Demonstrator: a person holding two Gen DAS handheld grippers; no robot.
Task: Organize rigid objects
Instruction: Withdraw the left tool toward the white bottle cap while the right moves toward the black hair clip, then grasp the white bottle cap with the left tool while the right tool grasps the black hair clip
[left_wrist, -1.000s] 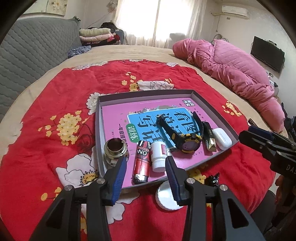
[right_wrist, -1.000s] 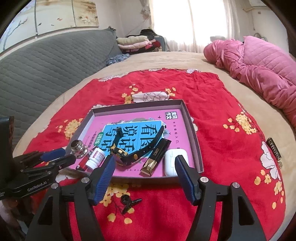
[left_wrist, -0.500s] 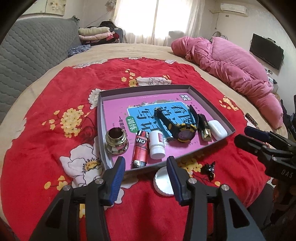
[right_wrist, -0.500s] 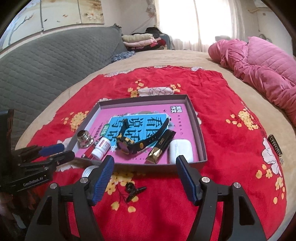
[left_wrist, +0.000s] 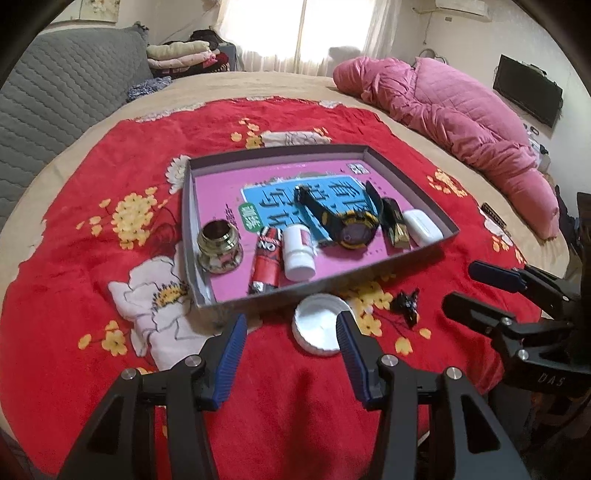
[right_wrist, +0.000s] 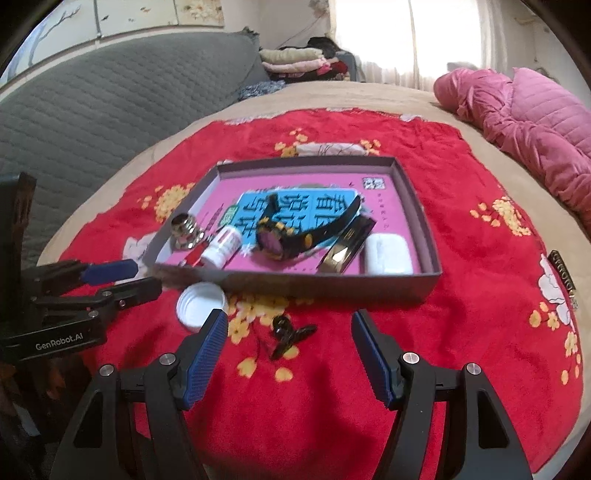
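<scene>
A grey tray (left_wrist: 186, 206) (right_wrist: 421, 218) on the red blanket holds a pink book, a metal jar (left_wrist: 219, 245), a red can (left_wrist: 266, 260), a white pill bottle (left_wrist: 298, 253) (right_wrist: 221, 245), a black-yellow watch (left_wrist: 351, 229) (right_wrist: 295, 236), a gold-black bar (left_wrist: 395, 223) and a white case (left_wrist: 423, 227) (right_wrist: 388, 254). A white lid (left_wrist: 319, 328) (right_wrist: 201, 301) and a black clip (left_wrist: 406, 306) (right_wrist: 290, 334) lie in front of the tray. My left gripper (left_wrist: 290, 338) is open and empty, just before the lid. My right gripper (right_wrist: 290, 338) is open and empty, around the clip's near side.
A pink quilt (left_wrist: 461, 114) lies at the right of the bed. A grey sofa back (right_wrist: 92, 110) stands at the left. A small dark bar (right_wrist: 563, 275) lies on the blanket at the far right. Folded clothes (left_wrist: 184, 55) sit at the back.
Both grippers have drawn back from the tray and lower toward the blanket. The lid and the clip now sit closer to the fingertips. Nothing was taken hold of.
</scene>
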